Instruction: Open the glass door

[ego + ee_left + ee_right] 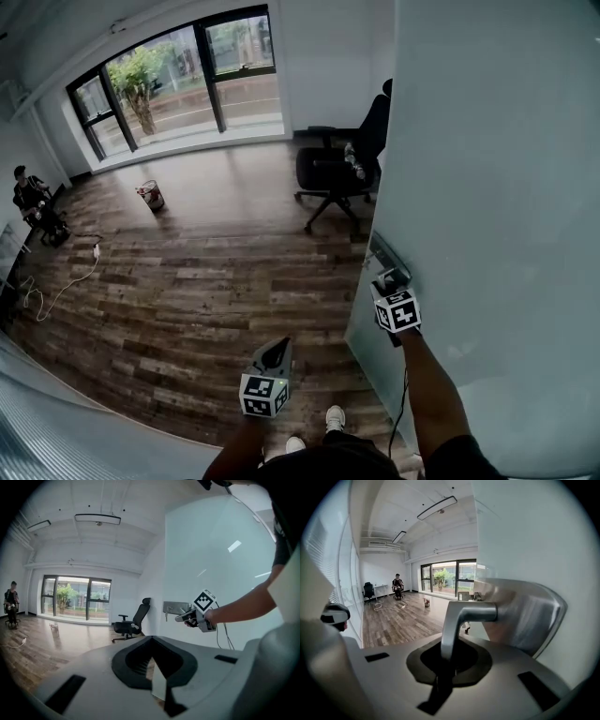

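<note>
The frosted glass door (487, 187) fills the right side of the head view, its edge toward me. Its metal lever handle (386, 255) sits on a steel plate near that edge. My right gripper (392, 281) is shut on the handle. In the right gripper view the lever (464, 613) bends down into the closed jaws of the right gripper (443, 667). My left gripper (274, 352) hangs over the wooden floor to the left of the door, apart from it, shut and holding nothing. The left gripper view shows the right gripper (183, 617) at the handle plate (174, 606).
A black office chair (342, 169) stands just beyond the door's edge. A small bin (150, 195) and a white cable (66, 281) lie on the wood floor. A seated person (33, 202) is at far left. Large windows (178, 80) line the back wall.
</note>
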A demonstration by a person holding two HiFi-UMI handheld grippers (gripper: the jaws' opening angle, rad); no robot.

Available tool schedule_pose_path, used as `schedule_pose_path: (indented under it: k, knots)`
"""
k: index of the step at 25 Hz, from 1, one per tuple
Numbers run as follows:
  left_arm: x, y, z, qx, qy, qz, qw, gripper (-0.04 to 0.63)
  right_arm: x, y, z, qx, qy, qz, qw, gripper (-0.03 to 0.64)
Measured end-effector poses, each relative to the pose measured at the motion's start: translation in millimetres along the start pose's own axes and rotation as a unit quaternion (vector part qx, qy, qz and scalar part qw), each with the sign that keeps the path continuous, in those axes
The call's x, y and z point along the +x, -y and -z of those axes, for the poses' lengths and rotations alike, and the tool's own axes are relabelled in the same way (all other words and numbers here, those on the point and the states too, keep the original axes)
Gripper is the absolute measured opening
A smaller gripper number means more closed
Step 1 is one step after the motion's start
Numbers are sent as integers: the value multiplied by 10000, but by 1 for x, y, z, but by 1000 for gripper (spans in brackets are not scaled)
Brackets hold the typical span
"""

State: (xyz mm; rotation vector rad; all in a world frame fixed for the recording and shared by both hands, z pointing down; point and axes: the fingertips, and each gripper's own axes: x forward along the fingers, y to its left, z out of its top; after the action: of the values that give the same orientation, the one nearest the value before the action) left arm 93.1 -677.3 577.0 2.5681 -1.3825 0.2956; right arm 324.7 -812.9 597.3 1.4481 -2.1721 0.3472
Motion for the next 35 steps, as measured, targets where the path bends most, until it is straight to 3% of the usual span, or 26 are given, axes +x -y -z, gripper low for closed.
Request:
schedule_pose_path:
  k: [12,18,23,27,30,35]
  knots:
    - [46,30,5,-27,-210,227,9995,-2,-7,82,3,503,-87,-2,9987,14]
    - [53,37,2,-12,-236,214,9995,-2,-14,101,5,402,-435,69,9982,15]
    - [51,32,1,17,-202,76,9998,-2,-19,102,10,-49,-831,406,9957,19]
    - [50,36,-2,-17,-144,-2,9999,-2,-22,97,8,20,-1069,81,9942,149]
    - [45,43,-6,2,-112,29,9999,-2,-30,99,-2,137,-939,188,9953,176]
    - [27,48,-3,40,-61,57,10000,-2,-61,107,-20,-10,-99,913,9958,180]
